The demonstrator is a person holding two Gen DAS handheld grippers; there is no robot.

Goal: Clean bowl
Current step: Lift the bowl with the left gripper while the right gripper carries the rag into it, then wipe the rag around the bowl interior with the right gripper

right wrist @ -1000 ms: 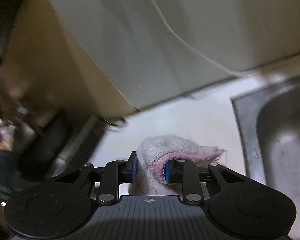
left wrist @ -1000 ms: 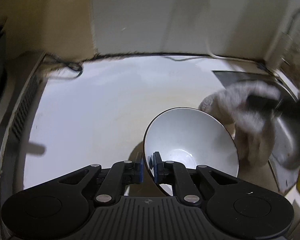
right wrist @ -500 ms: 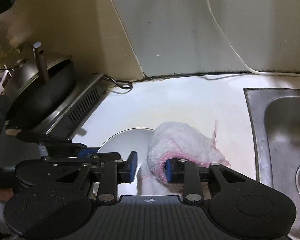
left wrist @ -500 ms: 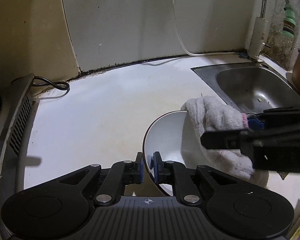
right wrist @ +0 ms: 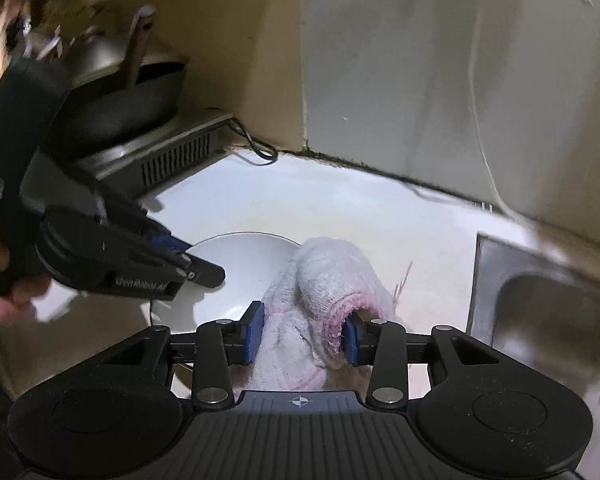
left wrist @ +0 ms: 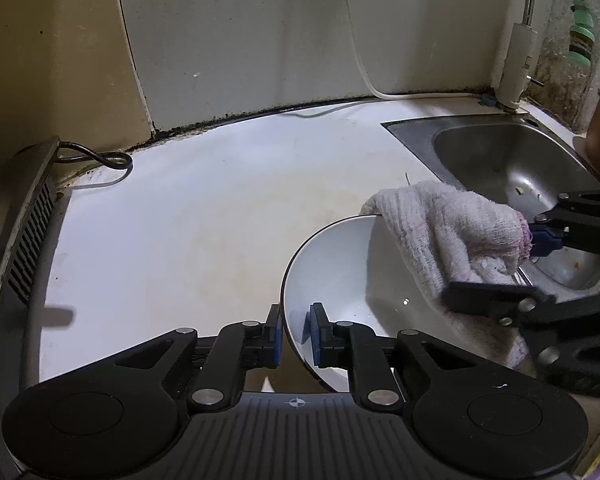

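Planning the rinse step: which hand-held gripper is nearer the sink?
Right hand-held gripper, beside the sink with the cloth. Left hand-held gripper clamps the bowl rim, farther away.

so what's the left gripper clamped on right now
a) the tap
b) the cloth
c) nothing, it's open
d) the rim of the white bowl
d: in the left wrist view the left gripper has one blue pad outside and one inside the rim of the white bowl, while the cloth is held by the right gripper and lies over the bowl's far edge.
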